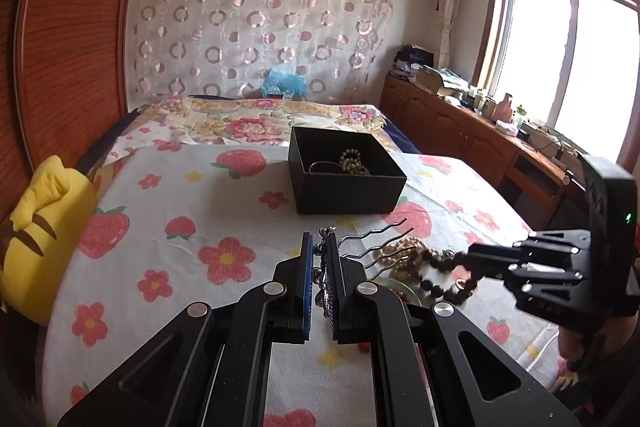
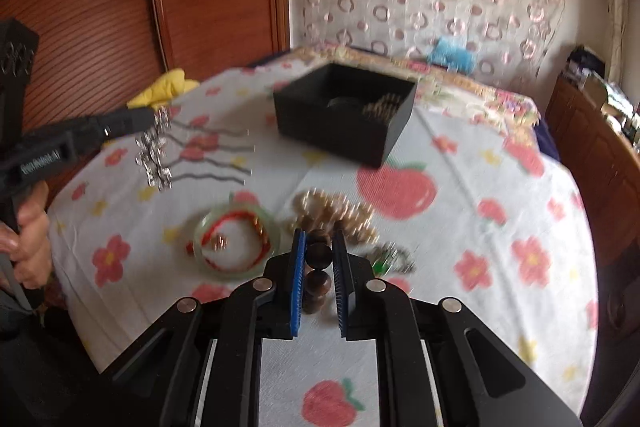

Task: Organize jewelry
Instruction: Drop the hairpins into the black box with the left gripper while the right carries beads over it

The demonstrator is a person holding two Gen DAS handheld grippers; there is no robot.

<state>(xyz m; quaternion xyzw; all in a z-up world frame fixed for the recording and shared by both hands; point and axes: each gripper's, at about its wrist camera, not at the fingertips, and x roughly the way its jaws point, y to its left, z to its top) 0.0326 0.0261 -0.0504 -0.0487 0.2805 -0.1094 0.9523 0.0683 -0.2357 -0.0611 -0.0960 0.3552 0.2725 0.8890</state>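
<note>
My left gripper (image 1: 320,247) is shut on a silver hair comb (image 1: 372,247), held above the bedsheet with its wavy prongs pointing right; the comb also shows in the right wrist view (image 2: 160,151). My right gripper (image 2: 319,243) is shut on a dark wooden bead bracelet (image 2: 319,267); it also shows in the left wrist view (image 1: 444,267). A black open box (image 1: 344,171) (image 2: 344,111) stands further back on the bed and holds a pearl bracelet (image 1: 354,163). A gold bead strand (image 2: 336,211), a green bangle (image 2: 236,243) and a small green-stone piece (image 2: 390,257) lie near my right gripper.
A yellow plush pillow (image 1: 40,235) lies at the bed's left edge by the wooden headboard (image 1: 68,39). A wooden cabinet (image 1: 480,139) with clutter runs under the window on the right. A blue plush toy (image 1: 282,81) sits at the far wall.
</note>
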